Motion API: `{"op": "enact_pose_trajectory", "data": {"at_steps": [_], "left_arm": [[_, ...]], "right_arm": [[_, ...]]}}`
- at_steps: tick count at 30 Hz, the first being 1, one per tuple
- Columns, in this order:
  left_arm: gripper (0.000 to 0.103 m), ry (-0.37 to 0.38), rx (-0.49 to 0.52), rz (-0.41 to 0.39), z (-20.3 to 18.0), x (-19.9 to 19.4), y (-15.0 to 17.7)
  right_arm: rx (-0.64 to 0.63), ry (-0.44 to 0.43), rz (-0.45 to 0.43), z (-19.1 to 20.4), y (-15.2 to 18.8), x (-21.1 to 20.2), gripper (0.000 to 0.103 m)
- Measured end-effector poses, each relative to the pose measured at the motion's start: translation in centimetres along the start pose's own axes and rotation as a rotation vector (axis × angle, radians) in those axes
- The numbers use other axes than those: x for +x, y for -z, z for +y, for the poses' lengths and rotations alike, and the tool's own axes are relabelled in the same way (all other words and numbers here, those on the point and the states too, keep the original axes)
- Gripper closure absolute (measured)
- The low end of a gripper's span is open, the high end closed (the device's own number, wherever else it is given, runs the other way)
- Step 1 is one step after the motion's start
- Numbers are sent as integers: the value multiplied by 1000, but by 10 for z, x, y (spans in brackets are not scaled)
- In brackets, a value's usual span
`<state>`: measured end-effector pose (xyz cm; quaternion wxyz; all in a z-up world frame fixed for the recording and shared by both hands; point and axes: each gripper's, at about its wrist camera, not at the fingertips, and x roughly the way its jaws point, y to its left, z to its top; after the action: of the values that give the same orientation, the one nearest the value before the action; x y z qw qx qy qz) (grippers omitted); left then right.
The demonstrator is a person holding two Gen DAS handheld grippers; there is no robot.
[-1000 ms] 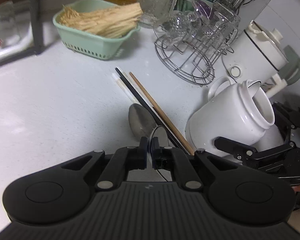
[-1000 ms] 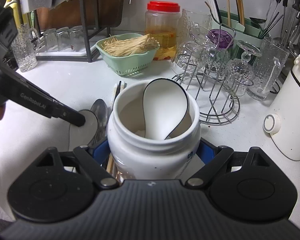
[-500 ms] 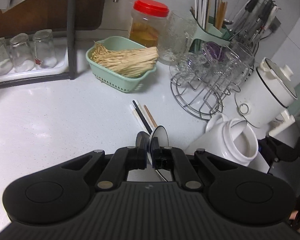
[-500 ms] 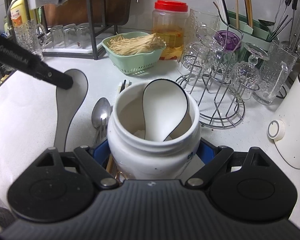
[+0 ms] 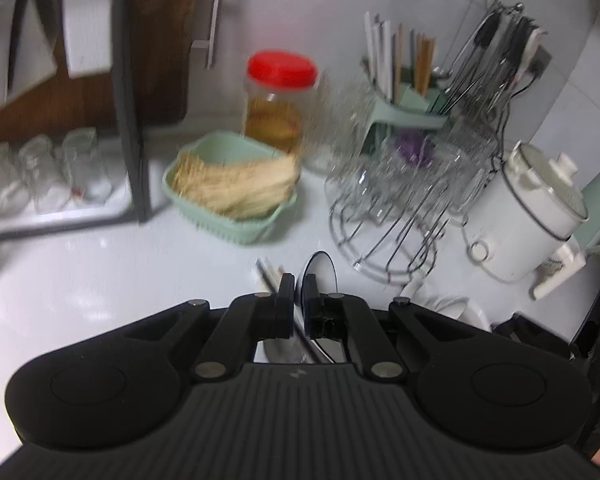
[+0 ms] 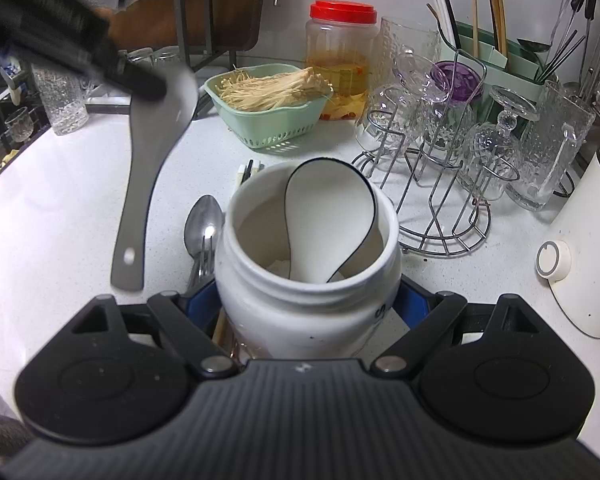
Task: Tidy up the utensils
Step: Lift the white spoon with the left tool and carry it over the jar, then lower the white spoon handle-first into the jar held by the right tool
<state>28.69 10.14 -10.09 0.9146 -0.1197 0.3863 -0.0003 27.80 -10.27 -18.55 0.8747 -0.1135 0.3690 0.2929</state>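
Note:
My left gripper [image 5: 298, 284] is shut on the bowl of a grey-white ceramic spoon [image 5: 320, 272] with a black rim. In the right wrist view that spoon [image 6: 140, 184] hangs handle-down in the air, left of the jar, and the left gripper [image 6: 140, 80] grips its top. My right gripper [image 6: 306, 300] is shut on a white ceramic jar [image 6: 308, 312], blue pads [image 6: 202, 300] against its sides. A second white spoon [image 6: 328, 220] stands inside the jar. A metal spoon [image 6: 204, 220] and chopsticks [image 6: 250, 170] lie on the counter beside the jar.
A green basket of enoki mushrooms [image 6: 272, 120] and a red-lidded jar [image 6: 342, 60] stand behind. A wire rack of glasses [image 6: 452, 184] is at the right, a green utensil holder [image 6: 496, 60] behind it. A white cooker [image 6: 588, 248] sits far right.
My left gripper has risen with the ceramic spoon, lifting it off the counter until it hangs free. The right gripper and the jar have stayed still.

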Motion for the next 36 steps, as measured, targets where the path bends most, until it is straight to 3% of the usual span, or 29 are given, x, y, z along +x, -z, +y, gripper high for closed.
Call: {"op": "enact_pose_trajectory", "data": {"at_steps": [8,15,23,36], "left_arm": [[98,63,102,-100,-40,-16,-34],[98,94,185,-132,-72,-5,-44],[98,105,254,-70,-88,13,-28],[94,158,314,77,-91,2,2]], "right_arm": [[-6,-5,5,1,-1,1,12],[-18,-19,3,2,-1,2,12],[-25,-26,-8,1,-1,3,12],[-28,-14,-27,3,1,3,11]]}}
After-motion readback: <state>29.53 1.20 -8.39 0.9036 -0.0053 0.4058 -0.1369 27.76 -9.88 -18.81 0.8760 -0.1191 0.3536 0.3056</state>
